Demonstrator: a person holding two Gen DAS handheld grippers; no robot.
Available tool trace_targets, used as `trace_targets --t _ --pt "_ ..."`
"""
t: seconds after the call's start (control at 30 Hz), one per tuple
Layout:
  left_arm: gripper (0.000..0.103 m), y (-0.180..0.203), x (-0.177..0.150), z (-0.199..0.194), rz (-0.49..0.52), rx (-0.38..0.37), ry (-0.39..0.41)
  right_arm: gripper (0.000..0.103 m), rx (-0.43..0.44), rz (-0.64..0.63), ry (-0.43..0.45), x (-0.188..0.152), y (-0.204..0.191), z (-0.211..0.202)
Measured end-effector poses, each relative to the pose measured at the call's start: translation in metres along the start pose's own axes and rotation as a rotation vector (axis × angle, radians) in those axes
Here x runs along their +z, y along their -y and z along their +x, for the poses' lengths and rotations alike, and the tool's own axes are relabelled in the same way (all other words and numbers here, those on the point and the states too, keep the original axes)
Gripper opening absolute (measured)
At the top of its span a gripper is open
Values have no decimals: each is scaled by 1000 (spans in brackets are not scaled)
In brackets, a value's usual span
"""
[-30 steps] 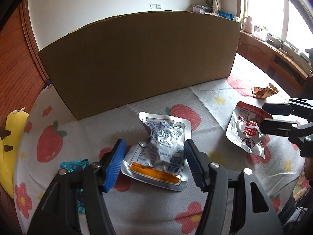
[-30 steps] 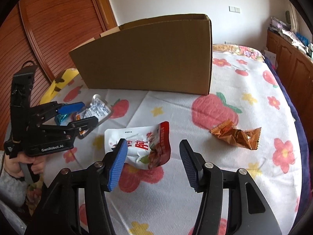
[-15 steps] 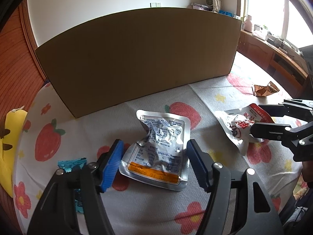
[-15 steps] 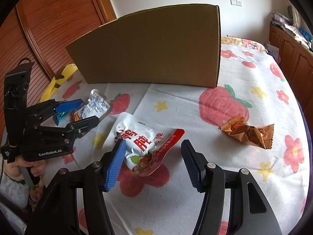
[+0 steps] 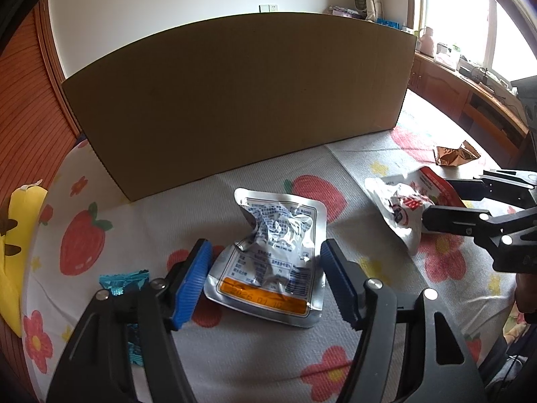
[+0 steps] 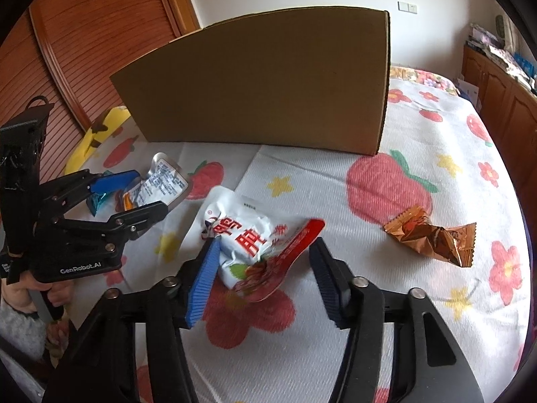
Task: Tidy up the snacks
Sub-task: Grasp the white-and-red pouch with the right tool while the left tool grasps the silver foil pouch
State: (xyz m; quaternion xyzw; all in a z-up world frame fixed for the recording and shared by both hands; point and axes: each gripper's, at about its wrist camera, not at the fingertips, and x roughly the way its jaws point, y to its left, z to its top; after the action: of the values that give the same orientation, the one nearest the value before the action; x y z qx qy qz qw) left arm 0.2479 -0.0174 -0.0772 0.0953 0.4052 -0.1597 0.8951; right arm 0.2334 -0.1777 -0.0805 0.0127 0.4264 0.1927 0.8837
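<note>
A crumpled silver snack pouch (image 5: 275, 252) with an orange stripe lies on the strawberry-print cloth (image 5: 251, 352). My left gripper (image 5: 265, 278) is open, its blue pads on either side of the pouch's near end. A white and red snack pouch (image 6: 255, 245) lies between the open pads of my right gripper (image 6: 265, 285); its left side presses against the left pad. It also shows in the left wrist view (image 5: 406, 208). A large cardboard box (image 5: 235, 100) stands behind both; its inside is hidden.
A copper foil wrapper (image 6: 433, 238) lies to the right of the red pouch. A teal candy wrapper (image 5: 124, 280) lies by my left gripper's left finger. A yellow plush (image 5: 13, 235) sits at the cloth's left edge. Wooden cabinets (image 5: 476, 107) stand at the right.
Both grippers moved forward toward the box. The red and white pouch was pushed and crumpled, now sitting deeper between the right gripper's pads. The silver pouch has not moved.
</note>
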Motion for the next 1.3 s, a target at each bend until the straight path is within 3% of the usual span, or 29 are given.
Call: trace_targets --t 0.4,0.53,0.77,1.03,1.1,1.17,1.3 --pt "69 -1 2 1 7 4 -1 21 4 10 10 -2 2 0" --pt "69 0 2 1 8 6 -1 21 8 15 9 -3 4 -1" --pt "69 1 1 1 10 8 0 36 43 52 15 2 11 -6" --pt "69 3 1 1 9 10 1 34 82 92 15 10 20 -10" --pt "69 3 1 1 9 11 0 15 63 86 8 10 20 -8" --pt "69 3 1 1 11 13 0 6 58 74 4 10 19 -6" --pt "70 6 3 1 22 17 -4 4 49 51 16 8 15 -5"
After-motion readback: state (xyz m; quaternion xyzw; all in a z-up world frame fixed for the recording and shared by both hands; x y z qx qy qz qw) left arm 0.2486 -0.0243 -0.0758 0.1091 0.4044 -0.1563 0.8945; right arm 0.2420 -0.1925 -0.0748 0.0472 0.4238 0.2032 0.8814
